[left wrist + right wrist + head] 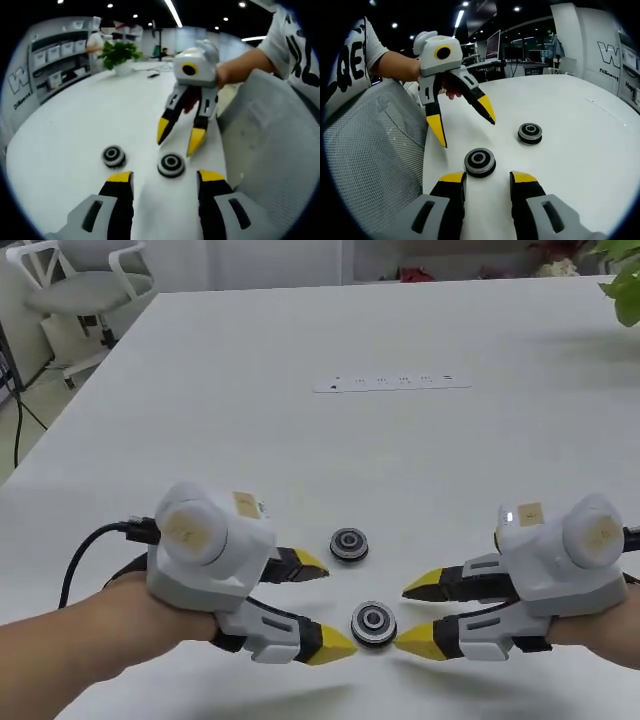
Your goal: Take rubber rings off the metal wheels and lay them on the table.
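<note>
Head view: left tool (325, 607) and right tool (405, 615) are held tip to tip, jaws parted wide, nothing gripped; near wheel (373, 621) is laid flat on the surface (400, 440) between the two lower tips, just beside each; far wheel (348, 544) is set beyond, apart.
Left gripper view: near wheel is seen straight ahead of the parted jaws, axis upright; far wheel is placed ahead of the left jaw.
Right gripper view: near wheel is centred just ahead of the gap; its rubber ring (468, 165) is judged not yet removed; neither tool is judged nearer.
</note>
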The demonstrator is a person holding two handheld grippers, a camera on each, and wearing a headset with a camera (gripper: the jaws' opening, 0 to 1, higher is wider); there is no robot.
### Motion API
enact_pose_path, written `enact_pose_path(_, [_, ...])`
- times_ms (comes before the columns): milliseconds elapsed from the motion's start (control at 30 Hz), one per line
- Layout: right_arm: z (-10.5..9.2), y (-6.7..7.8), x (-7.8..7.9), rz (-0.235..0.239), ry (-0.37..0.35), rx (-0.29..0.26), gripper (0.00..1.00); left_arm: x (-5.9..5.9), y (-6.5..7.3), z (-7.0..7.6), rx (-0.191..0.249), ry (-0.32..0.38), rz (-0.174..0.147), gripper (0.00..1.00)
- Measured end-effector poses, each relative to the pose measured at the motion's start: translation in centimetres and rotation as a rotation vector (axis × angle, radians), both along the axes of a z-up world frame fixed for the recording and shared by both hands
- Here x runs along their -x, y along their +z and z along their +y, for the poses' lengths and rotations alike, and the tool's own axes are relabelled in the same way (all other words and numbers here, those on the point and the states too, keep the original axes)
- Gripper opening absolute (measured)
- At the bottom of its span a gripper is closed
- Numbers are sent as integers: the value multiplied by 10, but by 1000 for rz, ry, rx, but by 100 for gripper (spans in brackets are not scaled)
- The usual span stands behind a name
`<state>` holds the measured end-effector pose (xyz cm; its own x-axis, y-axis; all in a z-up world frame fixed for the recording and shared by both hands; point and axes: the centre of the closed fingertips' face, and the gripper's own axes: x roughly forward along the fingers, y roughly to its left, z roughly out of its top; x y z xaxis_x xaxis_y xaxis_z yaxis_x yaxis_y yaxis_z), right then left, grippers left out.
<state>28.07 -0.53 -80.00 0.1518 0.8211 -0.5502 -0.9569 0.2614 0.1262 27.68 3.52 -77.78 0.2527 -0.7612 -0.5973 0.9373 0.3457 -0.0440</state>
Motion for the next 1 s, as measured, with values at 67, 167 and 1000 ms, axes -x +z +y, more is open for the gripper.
enact_pose_path(67, [0,0,0,2,0,-1,32,1,0,-2,1,-7,3,51])
enact_pose_path(167, [0,-1,1,4,-1,0,32,2,-2,-5,1,-15,6,50])
enact_pose_path(1000, [0,-2,2,10,0,-1,32,5,-9,-27,6,-57,28,30])
